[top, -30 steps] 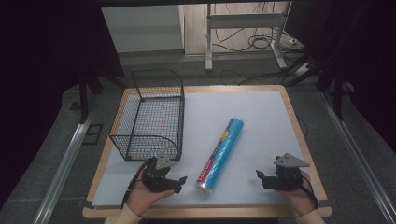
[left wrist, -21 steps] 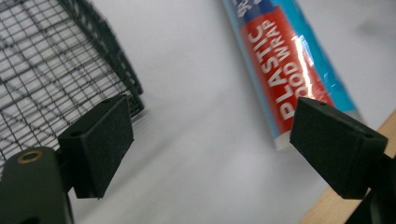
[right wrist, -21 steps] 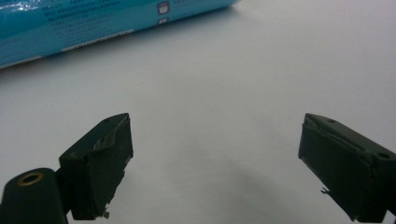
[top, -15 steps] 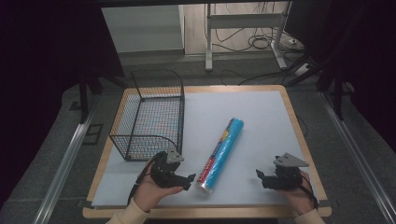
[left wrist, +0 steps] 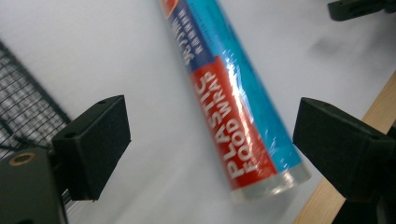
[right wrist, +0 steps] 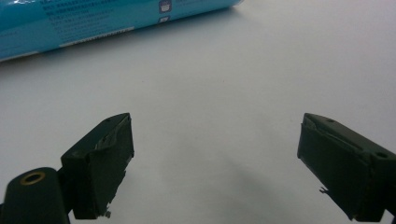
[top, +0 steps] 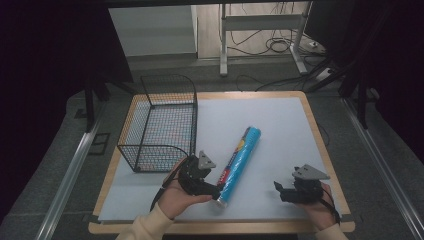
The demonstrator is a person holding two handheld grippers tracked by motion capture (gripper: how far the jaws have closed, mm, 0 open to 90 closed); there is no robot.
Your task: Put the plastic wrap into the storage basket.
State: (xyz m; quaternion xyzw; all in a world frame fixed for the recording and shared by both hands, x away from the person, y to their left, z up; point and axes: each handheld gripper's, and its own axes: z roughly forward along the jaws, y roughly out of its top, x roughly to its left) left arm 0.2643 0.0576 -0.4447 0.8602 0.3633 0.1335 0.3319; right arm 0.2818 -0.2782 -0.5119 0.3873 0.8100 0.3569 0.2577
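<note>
Looking down from the high view, we see our left gripper has slid from beside the wire basket toward the near end of the plastic food wrap roll, which lies diagonally on the white table mat, its far end pointing away from us; a second ago that gripper sat farther to the left, nearer the basket's front corner. Our right gripper rests near the mat's right front corner, well apart from the roll, in the same spot as before. Turning to the left gripper view, we find the roll running up between the two black jaws, which have just been opening and now stand wide apart, neither pad touching the wrapper; the roll's clear end cap lies close to the wooden table edge, with the basket mesh at the left. In the right gripper view, our jaws gape over bare mat, nothing between them, with the roll's blue side across the top. We judge the left gripper is lined up for a grasp at the roll's near end, probably for lifting it toward the basket.
</note>
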